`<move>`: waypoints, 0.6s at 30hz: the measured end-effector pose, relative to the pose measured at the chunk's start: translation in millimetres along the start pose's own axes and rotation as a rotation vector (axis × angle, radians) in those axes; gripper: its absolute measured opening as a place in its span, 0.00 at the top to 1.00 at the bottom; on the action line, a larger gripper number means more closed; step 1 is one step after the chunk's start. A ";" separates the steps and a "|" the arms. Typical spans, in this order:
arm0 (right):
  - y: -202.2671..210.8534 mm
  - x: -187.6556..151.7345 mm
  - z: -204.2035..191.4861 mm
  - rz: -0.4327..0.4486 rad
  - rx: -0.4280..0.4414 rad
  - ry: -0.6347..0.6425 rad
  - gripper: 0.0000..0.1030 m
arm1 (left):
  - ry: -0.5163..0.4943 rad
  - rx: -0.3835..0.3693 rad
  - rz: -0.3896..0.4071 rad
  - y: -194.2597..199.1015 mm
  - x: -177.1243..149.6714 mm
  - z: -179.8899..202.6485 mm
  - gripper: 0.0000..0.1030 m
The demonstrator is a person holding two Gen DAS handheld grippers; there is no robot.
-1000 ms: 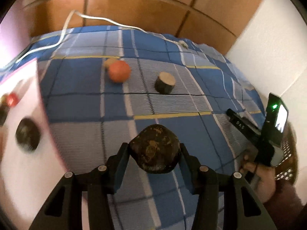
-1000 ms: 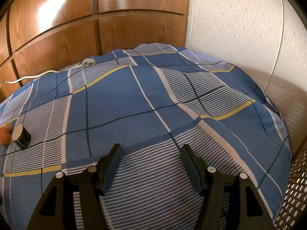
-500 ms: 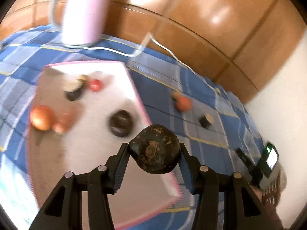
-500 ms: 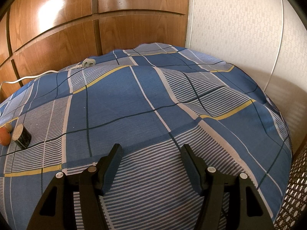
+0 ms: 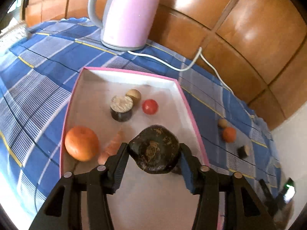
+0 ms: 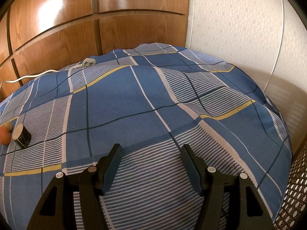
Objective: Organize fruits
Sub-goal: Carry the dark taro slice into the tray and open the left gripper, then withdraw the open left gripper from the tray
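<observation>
My left gripper [image 5: 154, 151] is shut on a dark brown wrinkled fruit [image 5: 154, 151] and holds it above the pink-rimmed white tray [image 5: 132, 79]. In the tray lie an orange [image 5: 81, 143], a carrot-like piece [image 5: 112, 147], a dark cut cylinder [image 5: 121, 108], a tan ball [image 5: 133, 94] and a red fruit [image 5: 150, 106]. On the cloth to the right lie a tan ball [image 5: 222, 123], an orange fruit [image 5: 229, 134] and a dark cylinder [image 5: 243, 151]. My right gripper [image 6: 151, 153] is open and empty above the cloth; the cylinder [image 6: 21, 135] and orange fruit [image 6: 3, 135] show at its far left.
A pink kettle [image 5: 127, 13] stands behind the tray, its white cord [image 5: 172, 67] running right along the wooden panel to a plug [image 6: 87, 63]. A blue checked cloth [image 6: 153, 103] covers the surface. A woven basket [image 6: 295, 191] sits at the right edge.
My left gripper has swung left with the dark fruit, from over the cloth to over the tray's near right part. The right gripper has not moved.
</observation>
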State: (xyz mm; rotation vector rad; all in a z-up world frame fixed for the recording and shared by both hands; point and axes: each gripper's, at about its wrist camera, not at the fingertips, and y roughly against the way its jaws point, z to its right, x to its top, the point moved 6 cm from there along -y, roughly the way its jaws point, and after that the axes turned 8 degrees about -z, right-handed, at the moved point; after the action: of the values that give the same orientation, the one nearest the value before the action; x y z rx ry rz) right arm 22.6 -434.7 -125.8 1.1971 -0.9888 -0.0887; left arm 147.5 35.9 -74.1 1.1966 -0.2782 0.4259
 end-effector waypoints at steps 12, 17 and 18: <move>0.3 -0.7 -0.1 0.001 -0.001 0.001 0.37 | 0.014 0.172 0.103 26.9 -15.7 -15.2 0.39; 0.3 -0.8 0.1 0.001 -0.001 0.001 0.37 | 0.026 0.191 0.116 39.4 -27.0 -18.8 0.35; 0.1 -0.6 -0.2 0.001 -0.001 0.001 0.37 | 0.027 0.193 0.117 41.4 -29.4 -19.0 0.34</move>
State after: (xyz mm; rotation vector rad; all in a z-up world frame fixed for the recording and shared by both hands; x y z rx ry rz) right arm 22.3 -434.2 -126.1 1.1955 -0.9887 -0.0882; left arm 102.1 61.2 -58.6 1.3659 -0.2894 0.5807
